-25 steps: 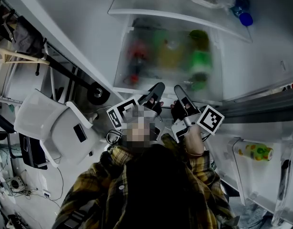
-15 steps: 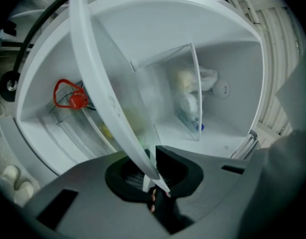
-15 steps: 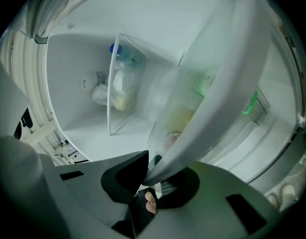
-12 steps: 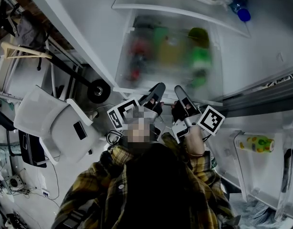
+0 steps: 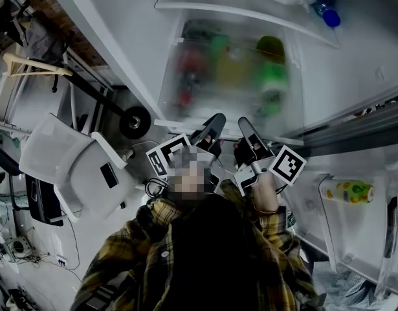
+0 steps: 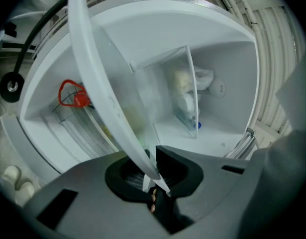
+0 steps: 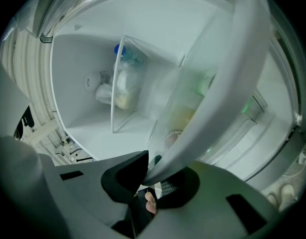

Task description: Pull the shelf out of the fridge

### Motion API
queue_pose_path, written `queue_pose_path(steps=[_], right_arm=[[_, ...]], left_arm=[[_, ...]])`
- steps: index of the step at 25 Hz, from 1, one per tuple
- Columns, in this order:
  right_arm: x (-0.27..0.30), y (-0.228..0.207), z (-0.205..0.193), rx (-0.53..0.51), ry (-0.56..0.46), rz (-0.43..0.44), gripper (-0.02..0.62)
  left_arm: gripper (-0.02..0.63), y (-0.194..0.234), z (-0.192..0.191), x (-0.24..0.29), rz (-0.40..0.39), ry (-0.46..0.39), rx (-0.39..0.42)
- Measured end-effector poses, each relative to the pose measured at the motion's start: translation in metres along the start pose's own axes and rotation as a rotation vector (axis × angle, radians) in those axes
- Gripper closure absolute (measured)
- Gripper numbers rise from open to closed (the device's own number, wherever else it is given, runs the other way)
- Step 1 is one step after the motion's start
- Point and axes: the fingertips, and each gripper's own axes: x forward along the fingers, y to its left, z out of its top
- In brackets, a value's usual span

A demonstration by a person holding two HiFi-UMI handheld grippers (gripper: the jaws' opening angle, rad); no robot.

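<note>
As far as the shelf goes, it's sitting low inside the open fridge, a frosted see-through panel with a white front rim. Under it are red, yellow and green blobs, way too blurry to name.

Both claws are on that front rim, side by side near its middle. The left claw comes in from below in the head view. In the left gripper view the white rim sweeps down from the upper left and ends pinched between the narrow jaws of the left claw. The right claw is just beside it. In the right gripper view the rim comes down from the upper right straight into the right claw, jaws narrow and clamped on it too.

Further out, an upper shelf sits above, with a blue-capped bottle on it. A yellow bottle lies in the door bin off to the right. On the floor side to the left is a white chair, and a plaid shirt fills the bottom.
</note>
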Motion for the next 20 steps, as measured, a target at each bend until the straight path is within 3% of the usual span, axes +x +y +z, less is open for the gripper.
queue_pose_path(steps=[20], right_arm=[[-0.0025, 0.0033, -0.0023, -0.030, 0.002, 0.001, 0.535]], left_arm=[[0.558, -0.0034, -0.0011, -0.0043, -0.013, -0.011, 0.005]])
